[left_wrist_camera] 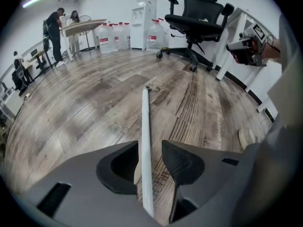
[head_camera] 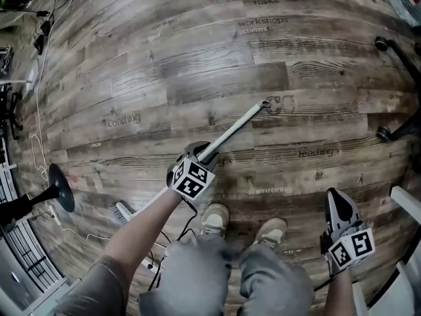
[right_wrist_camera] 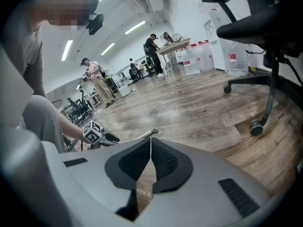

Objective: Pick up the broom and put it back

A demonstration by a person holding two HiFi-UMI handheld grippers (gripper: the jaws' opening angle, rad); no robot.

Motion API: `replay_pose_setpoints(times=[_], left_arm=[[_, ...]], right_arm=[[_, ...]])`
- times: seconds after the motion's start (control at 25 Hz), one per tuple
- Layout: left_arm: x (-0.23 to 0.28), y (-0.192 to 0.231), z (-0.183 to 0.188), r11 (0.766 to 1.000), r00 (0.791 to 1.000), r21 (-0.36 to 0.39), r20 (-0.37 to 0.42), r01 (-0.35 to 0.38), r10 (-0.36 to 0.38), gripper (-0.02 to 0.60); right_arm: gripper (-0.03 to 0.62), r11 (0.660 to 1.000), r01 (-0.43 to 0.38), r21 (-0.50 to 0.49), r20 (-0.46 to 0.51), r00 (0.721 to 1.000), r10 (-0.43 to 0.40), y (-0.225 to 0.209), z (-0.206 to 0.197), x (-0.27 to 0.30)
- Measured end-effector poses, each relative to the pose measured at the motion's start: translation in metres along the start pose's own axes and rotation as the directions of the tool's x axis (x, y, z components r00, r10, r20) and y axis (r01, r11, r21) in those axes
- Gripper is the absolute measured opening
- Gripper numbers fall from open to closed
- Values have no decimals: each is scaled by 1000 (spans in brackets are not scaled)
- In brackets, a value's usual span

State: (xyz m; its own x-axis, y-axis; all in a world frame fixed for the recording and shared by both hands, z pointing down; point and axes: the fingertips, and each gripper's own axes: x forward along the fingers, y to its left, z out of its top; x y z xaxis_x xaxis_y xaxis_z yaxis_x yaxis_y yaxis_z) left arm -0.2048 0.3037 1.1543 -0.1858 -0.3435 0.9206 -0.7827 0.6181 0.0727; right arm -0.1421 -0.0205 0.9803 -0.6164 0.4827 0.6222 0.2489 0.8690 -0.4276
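The broom lies slantwise across the wood floor. Its white handle [head_camera: 233, 128] runs up and right to a hang loop, and the bristle head [head_camera: 123, 210] is by my left forearm. My left gripper [head_camera: 200, 151] straddles the handle [left_wrist_camera: 145, 126] about midway. It is open, with the left jaw against the handle and a small gap at the right one. The right gripper [head_camera: 333, 195] hangs low at the right, away from the broom, and its jaws [right_wrist_camera: 151, 141] are shut with nothing between them. From the right gripper view the handle [right_wrist_camera: 142, 135] and the left gripper [right_wrist_camera: 111, 137] show beyond it.
A black office chair [left_wrist_camera: 196, 13] stands ahead, and its wheeled base [head_camera: 395, 51] is at the far right. Water bottles [left_wrist_camera: 116, 34] line the wall. A black stand [head_camera: 62, 186] and a cable [head_camera: 39, 97] lie left. My shoes [head_camera: 214, 219] are just behind the handle. People stand far off.
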Motion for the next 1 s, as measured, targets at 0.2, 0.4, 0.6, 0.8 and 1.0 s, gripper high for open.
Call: replay_pose_setpoints(times=[0.2,0.4,0.6,0.8,1.0], left_arm=[[27,3,-18,1000,999,11,-46,-18,18,172],[46,1,-35,1000,996,28,-89,-6,9,172],[47,-7,-37,998,998,54,-60,25,-22,101],[32,-7,-29,1000,999,19,-42,-8,9,93],[-26,-1,-6,998,998,43,53,-36,34,94]], right_arm=[[32,1000,-13,20,18,1000,12,-10,-12,10],[32,1000,-28,6,19,999,28,-13,-18,21],[32,996,-39,84,38,999,36,-16,-16,20],[32,989,-40,140,52,998,33,-13,-9,8],[31,985,-17,170,73,997,5,-1,13,-19]])
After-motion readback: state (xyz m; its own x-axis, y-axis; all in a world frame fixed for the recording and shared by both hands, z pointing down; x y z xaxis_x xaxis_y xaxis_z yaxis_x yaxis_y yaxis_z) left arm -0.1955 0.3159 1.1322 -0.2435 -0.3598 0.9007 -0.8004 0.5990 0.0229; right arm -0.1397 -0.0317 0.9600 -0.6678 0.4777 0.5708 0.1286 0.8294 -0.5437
